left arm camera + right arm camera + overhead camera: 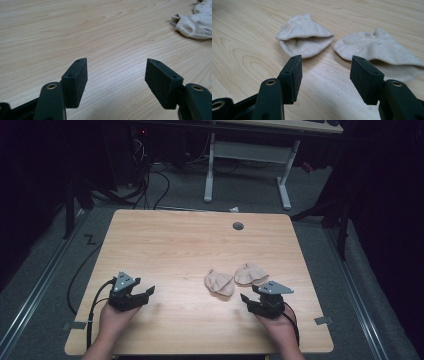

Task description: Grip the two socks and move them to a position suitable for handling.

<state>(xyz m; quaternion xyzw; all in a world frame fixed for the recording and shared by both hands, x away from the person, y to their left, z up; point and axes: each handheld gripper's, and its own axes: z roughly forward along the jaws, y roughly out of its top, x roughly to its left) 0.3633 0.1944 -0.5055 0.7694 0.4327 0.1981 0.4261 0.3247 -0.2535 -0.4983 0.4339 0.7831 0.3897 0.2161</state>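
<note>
Nearest me, the right gripper (251,300) rests on the tabletop (165,245) with fingers spread and empty, the two beige socks (352,46) lying side by side just beyond them, well apart from the left gripper (145,294), equally spread and empty.

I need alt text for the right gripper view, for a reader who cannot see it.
Two beige socks lie side by side, slightly apart, on a light wooden table. In the foreground, the right gripper has its black jaws open, with nothing between them.
</note>
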